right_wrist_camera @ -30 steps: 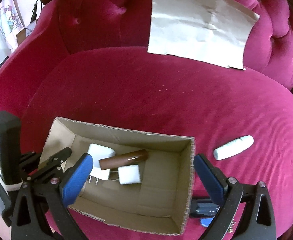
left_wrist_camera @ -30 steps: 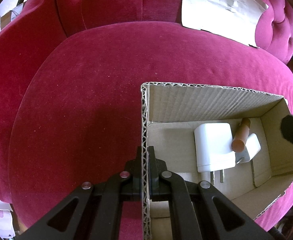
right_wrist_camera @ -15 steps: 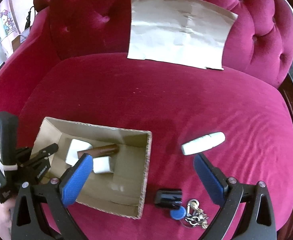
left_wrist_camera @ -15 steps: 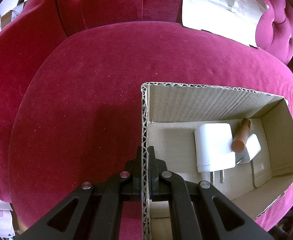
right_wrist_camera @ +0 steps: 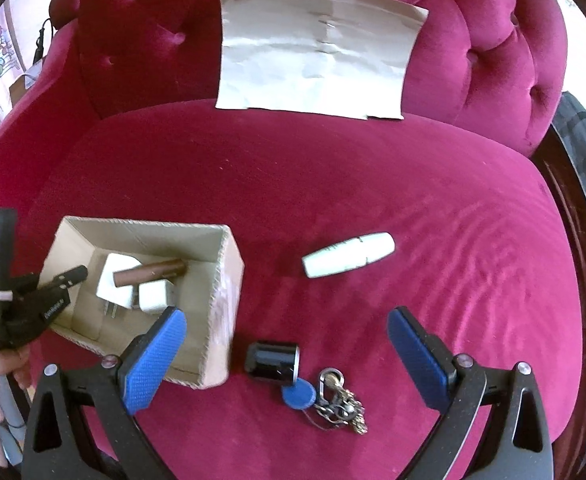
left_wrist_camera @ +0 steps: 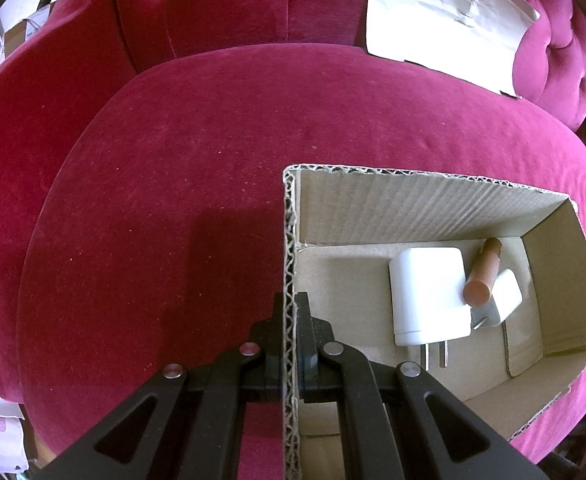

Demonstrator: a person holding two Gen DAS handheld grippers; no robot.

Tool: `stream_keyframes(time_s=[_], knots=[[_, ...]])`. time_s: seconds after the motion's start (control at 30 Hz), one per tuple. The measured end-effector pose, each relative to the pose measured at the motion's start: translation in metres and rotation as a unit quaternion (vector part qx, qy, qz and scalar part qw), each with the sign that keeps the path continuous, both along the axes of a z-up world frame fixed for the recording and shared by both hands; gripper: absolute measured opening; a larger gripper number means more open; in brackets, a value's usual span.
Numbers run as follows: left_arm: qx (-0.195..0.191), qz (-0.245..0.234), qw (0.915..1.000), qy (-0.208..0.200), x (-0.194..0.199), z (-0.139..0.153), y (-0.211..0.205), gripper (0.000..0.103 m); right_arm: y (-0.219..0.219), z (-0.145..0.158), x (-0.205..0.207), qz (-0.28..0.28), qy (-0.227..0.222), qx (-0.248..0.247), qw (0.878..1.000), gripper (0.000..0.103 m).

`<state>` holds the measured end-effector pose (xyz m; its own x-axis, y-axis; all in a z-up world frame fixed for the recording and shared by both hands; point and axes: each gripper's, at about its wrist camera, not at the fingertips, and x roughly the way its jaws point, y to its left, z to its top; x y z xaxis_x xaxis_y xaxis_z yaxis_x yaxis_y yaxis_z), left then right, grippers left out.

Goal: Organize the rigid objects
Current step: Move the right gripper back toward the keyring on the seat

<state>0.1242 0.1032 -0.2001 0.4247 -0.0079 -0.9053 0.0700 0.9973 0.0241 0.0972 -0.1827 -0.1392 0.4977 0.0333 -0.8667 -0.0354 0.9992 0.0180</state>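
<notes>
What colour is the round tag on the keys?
Blue. The round tag lies on the red seat beside the keys, clearest in the right wrist view.

left gripper (left_wrist_camera: 291,312): jaws clamped, tilted downward | right gripper (right_wrist_camera: 287,344): jaws wide apart, nothing held

Cardboard box (right_wrist_camera: 229,280) holds 2 white chargers (right_wrist_camera: 113,284); white tube (right_wrist_camera: 349,260) and keys (right_wrist_camera: 339,400) lie beside it.
</notes>
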Motion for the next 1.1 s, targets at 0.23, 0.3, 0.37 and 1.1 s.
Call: stream_keyframes(time_s=[0.23,0.3,0.37,1.1], knots=[[0.0,-0.001,1.0,-0.001,0.0,0.0,0.001,0.003,-0.015,-0.004,-0.013,-0.004,0.008,-0.009,1.0,0.103],[-0.001,-0.001,1.0,-0.001,0.0,0.0,0.002,0.003,-0.018,-0.006,-0.016,-0.005,0.013,-0.013,1.0,0.103],[0.0,-0.001,1.0,-0.001,-0.001,0.001,0.002,0.003,-0.021,-0.008,-0.02,-0.007,0.018,-0.015,1.0,0.103],[0.002,0.0,1.0,-0.003,-0.003,0.001,0.001,0.003,-0.039,-0.075,-0.048,0.013,0.083,-0.033,0.996,0.103]])
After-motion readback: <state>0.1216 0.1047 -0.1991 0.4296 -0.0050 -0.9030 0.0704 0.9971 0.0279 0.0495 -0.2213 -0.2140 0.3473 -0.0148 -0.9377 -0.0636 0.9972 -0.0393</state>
